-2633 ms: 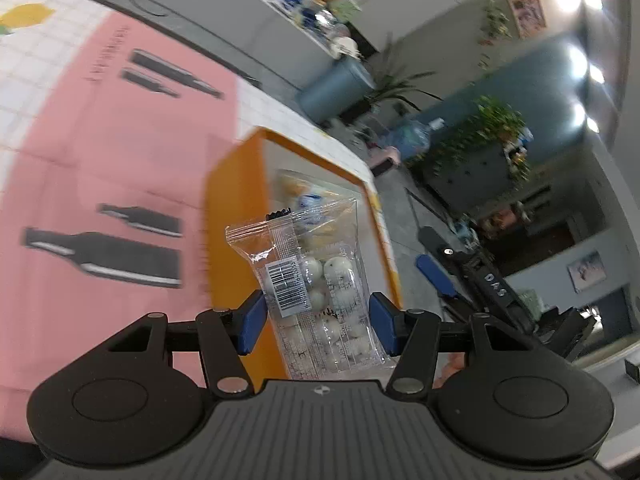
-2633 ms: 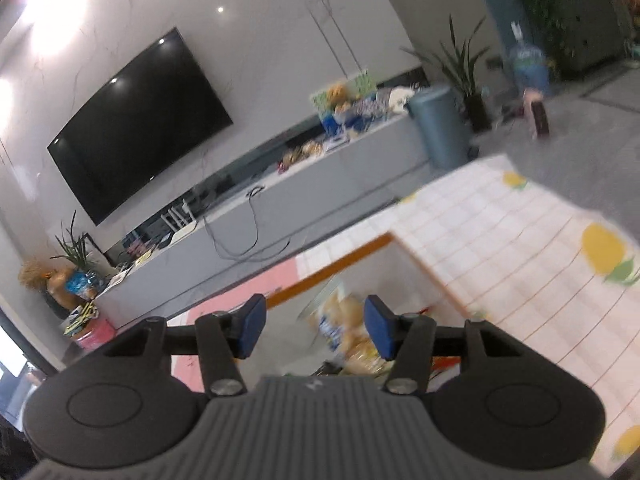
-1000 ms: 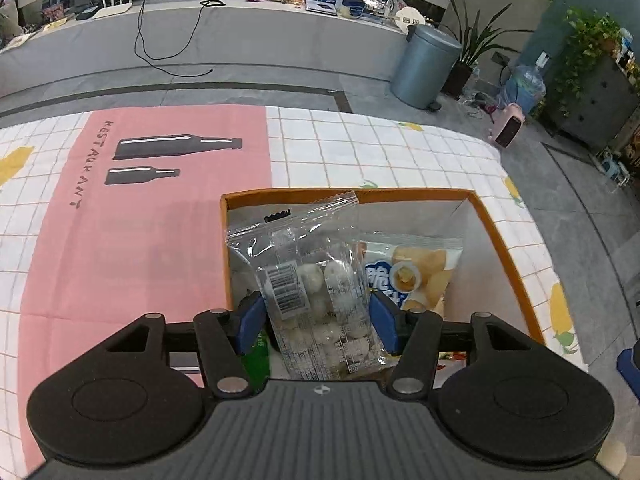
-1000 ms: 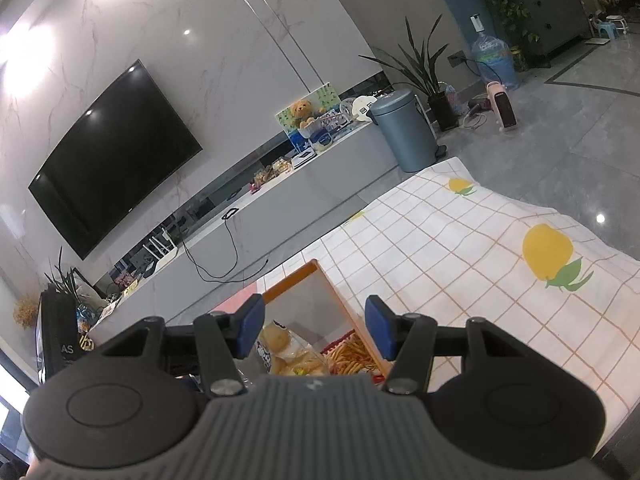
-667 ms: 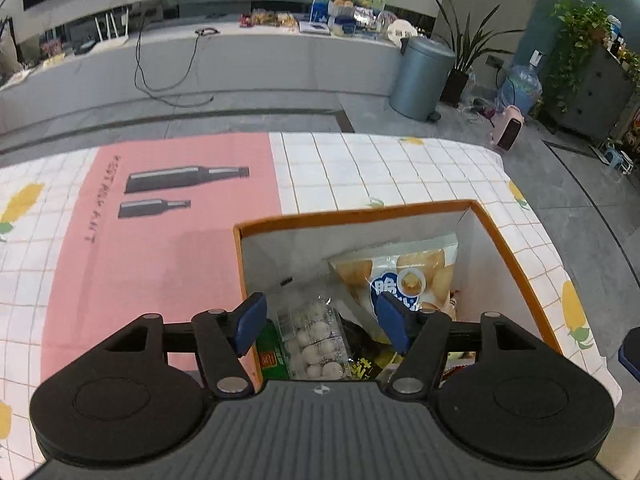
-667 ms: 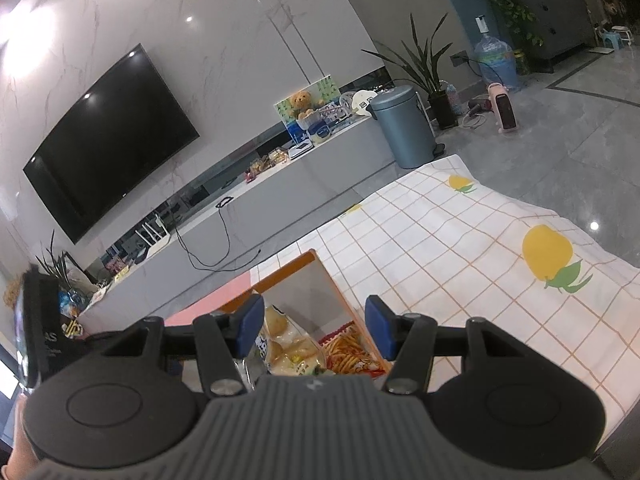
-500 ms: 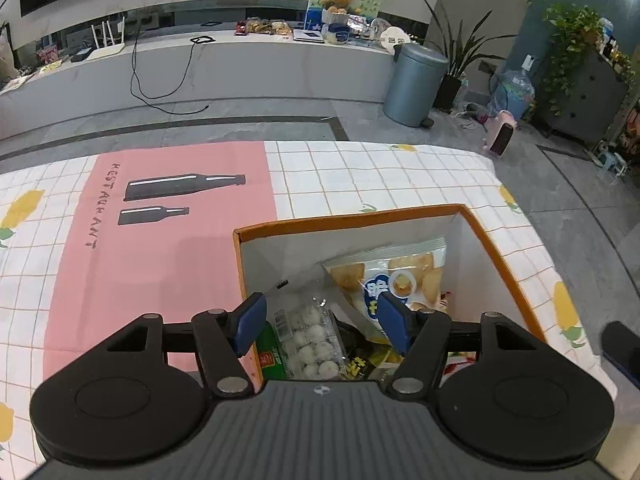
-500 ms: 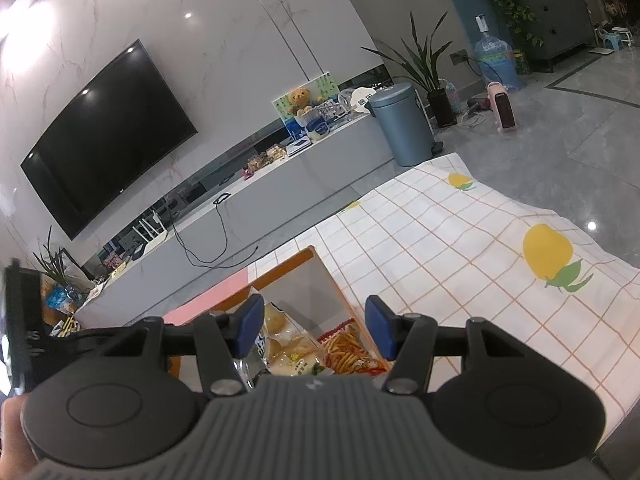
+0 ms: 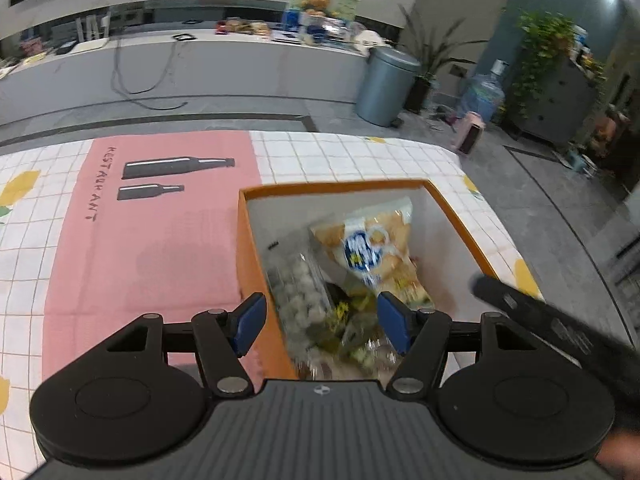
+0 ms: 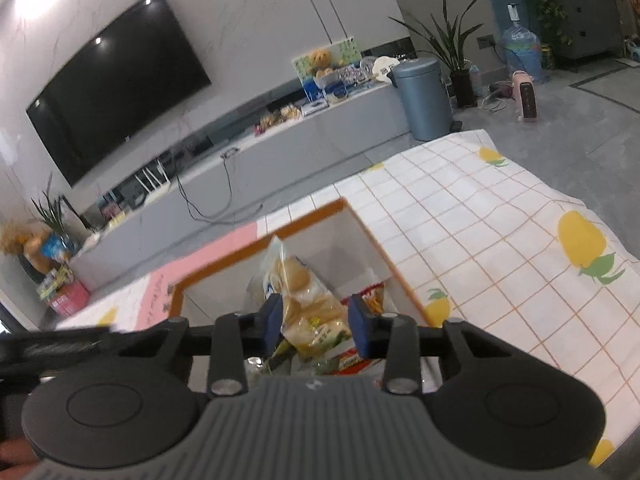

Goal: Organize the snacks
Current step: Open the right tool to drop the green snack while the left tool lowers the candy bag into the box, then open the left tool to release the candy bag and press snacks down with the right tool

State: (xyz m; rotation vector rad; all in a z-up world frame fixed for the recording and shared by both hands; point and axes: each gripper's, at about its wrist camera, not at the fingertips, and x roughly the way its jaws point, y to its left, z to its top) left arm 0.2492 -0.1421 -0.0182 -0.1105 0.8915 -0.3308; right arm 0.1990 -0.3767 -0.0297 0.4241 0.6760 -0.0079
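An orange-rimmed box (image 9: 246, 240) (image 10: 360, 220) stands on the tablecloth with several snack packs inside. A clear bag of white balls (image 9: 298, 292) lies at its left side, beside a yellow and blue chips bag (image 9: 366, 248) (image 10: 298, 280). My left gripper (image 9: 322, 322) hangs open over the box's near end, holding nothing. My right gripper (image 10: 316, 326) hovers over the box, its jaws closing. The chips bag shows through the gap below them, and the pads do not press on it. From the left wrist the right gripper (image 9: 540, 320) reaches in over the right rim.
The tablecloth has a pink panel with bottle prints (image 9: 160, 208) left of the box and a white grid with yellow fruit (image 10: 500, 240) on its right. Its far edge drops to a grey floor. A bin (image 10: 424, 100) and a long TV bench (image 10: 280, 136) stand beyond.
My left gripper let go of the bag of white balls, which dropped into the box, then rose and drew back. My right gripper came down toward the box and narrowed its jaws.
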